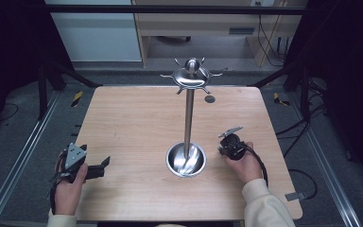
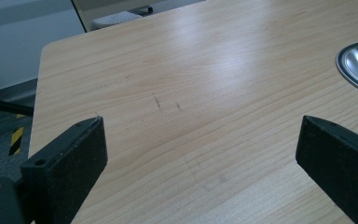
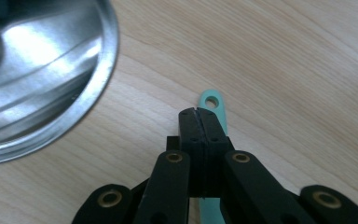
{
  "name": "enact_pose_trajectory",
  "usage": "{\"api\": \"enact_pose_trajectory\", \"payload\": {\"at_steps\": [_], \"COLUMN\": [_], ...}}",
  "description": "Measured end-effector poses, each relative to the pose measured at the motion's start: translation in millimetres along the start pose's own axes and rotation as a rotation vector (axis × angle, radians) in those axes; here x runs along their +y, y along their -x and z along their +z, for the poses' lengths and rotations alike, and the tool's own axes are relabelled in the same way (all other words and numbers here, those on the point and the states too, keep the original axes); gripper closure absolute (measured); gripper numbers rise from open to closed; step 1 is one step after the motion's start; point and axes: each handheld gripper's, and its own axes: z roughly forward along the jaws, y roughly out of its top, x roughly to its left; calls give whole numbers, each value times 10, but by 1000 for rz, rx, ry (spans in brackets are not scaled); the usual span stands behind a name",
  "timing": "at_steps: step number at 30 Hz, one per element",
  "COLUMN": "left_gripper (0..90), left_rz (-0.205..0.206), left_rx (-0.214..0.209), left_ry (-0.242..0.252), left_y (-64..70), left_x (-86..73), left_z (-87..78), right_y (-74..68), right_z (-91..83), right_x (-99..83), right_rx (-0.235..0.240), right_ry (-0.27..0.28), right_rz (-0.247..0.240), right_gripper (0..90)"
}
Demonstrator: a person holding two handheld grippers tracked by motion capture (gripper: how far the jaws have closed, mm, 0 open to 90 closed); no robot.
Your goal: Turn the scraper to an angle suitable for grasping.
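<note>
Teal strip: flat on table, beside stand's steel base, pinned under right gripper, jaws pressed together over it. Left gripper: jaws wide apart, above bare table near left edge.

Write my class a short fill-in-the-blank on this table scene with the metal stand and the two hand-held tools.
1. The left tool has its jaws wide ____.
2. The right tool has its jaws closed above a flat ____-coloured strip with a hole at its end.
3. The tall metal stand rises from a round ____ base.
4. The table top is made of light ____.

Missing words: open; turquoise; metal; wood
</note>
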Motion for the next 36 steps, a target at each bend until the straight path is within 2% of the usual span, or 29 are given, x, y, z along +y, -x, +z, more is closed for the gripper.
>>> {"api": "enact_pose_trajectory", "payload": {"at_steps": [6, 13, 24, 31, 36], "left_gripper": [17, 18, 18, 18, 17], "left_rz": [3, 4, 6, 7, 8], "left_rx": [-3, -2, -3, -1, 1], "left_ry": [-2, -3, -5, -13, -22], "left_y": [7, 5, 9, 18, 29], "left_x": [1, 0, 1, -12, -30], "left_z": [6, 6, 10, 10, 4], "right_y": [179, 214, 247, 228, 214], "right_z": [-5, -74, -169, -323, -355], "right_x": [-40, -47, -50, 63, 159], "right_rx": [-24, -16, -66, -76, -56], "right_ry": [11, 36, 35, 31, -9], "right_rz": [73, 92, 84, 80, 78], "right_gripper": [900, 894, 865, 823, 796]}}
